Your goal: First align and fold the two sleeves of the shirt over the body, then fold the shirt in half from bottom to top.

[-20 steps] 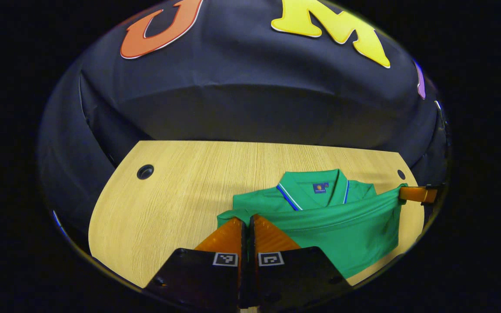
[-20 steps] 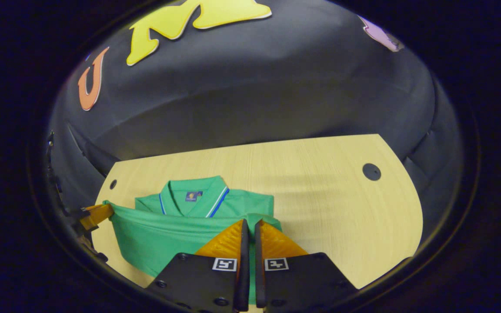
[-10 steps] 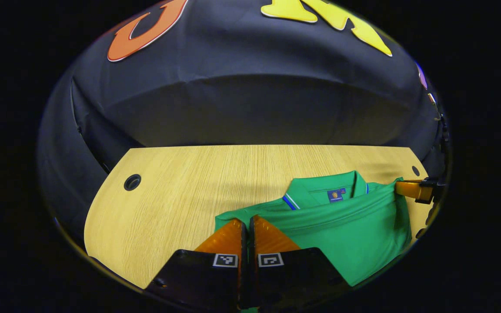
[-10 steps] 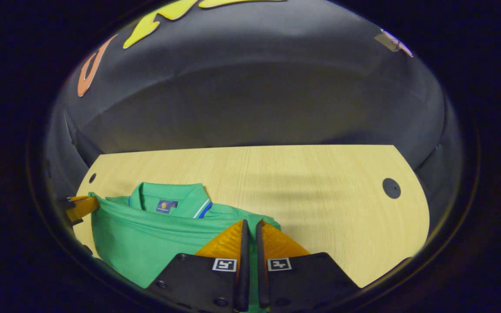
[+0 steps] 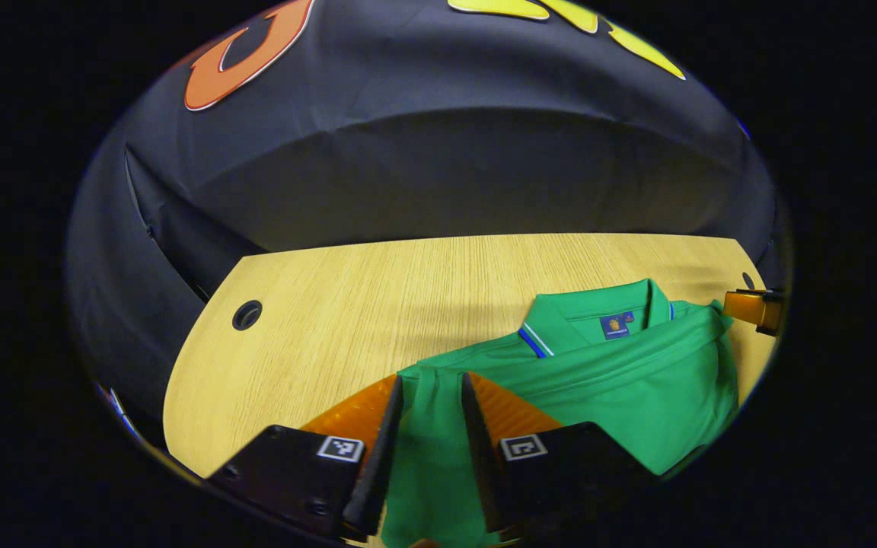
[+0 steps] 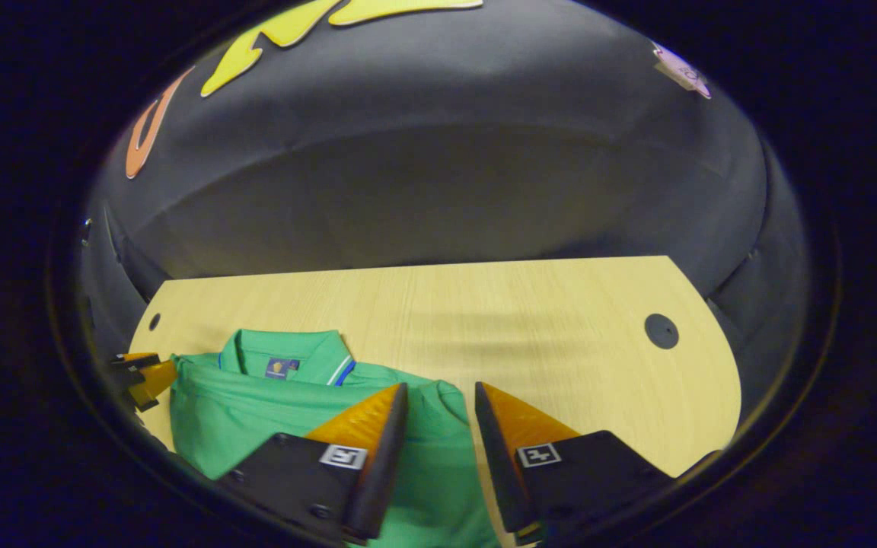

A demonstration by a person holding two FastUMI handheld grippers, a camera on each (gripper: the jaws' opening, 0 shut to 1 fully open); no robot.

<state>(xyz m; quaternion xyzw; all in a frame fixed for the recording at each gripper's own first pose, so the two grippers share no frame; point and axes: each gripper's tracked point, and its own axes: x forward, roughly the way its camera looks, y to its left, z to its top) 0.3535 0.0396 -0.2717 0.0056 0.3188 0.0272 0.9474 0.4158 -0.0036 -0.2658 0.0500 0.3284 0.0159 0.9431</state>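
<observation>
The green shirt [image 5: 621, 380] lies on the wooden table [image 5: 347, 304], folded bottom to top, its hem edge just short of the collar [image 5: 591, 312]. The left gripper [image 5: 429, 384] has its jaws spread wide over the near left corner of the fold, gripping nothing; the right gripper [image 6: 438, 396] likewise stands wide apart over the right corner. The likely risk now is a finger catching loose cloth as either gripper lifts away, which would drag the top layer askew or reopen the fold and undo the alignment at the collar
</observation>
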